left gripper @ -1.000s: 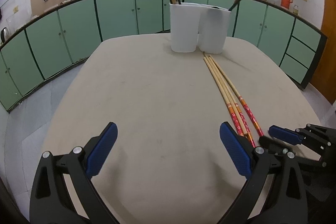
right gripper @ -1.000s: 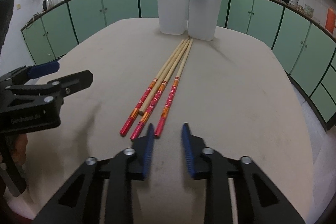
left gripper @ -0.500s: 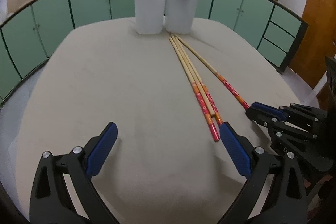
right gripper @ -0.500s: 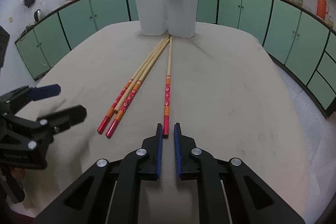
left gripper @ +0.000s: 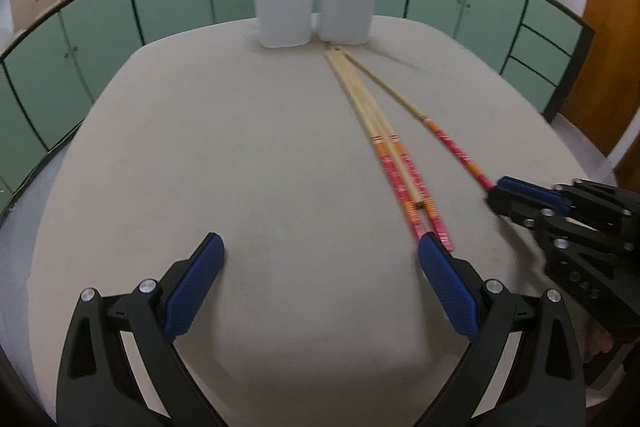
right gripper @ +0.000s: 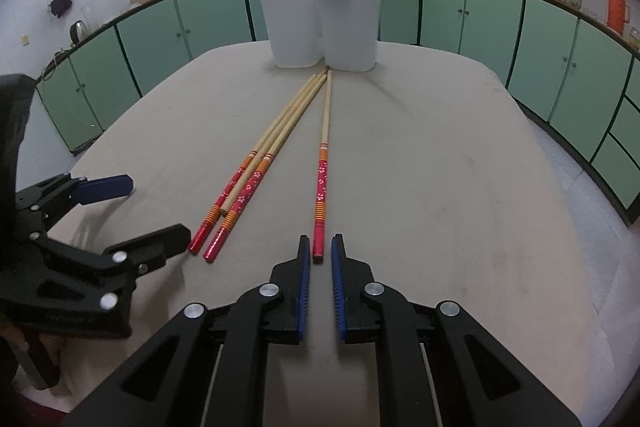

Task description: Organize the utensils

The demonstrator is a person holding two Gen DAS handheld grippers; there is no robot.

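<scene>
The right tongs [right gripper: 320, 253] have just been closing and now sit narrow around the red end of the lone chopstick [right gripper: 322, 163], though it's hard to say the pads truly pinch it yet. The left tongs [left gripper: 320, 259] gape wide, empty, with one pad just beside the other chopsticks [left gripper: 384, 143] on the counter [left gripper: 240, 147]. So it's the pickup step; next comes lifting and dropping it into the white holder [right gripper: 320, 23]. The stick's long axis runs straight from the tongs to the holder, bare tip pointing at it.
</scene>
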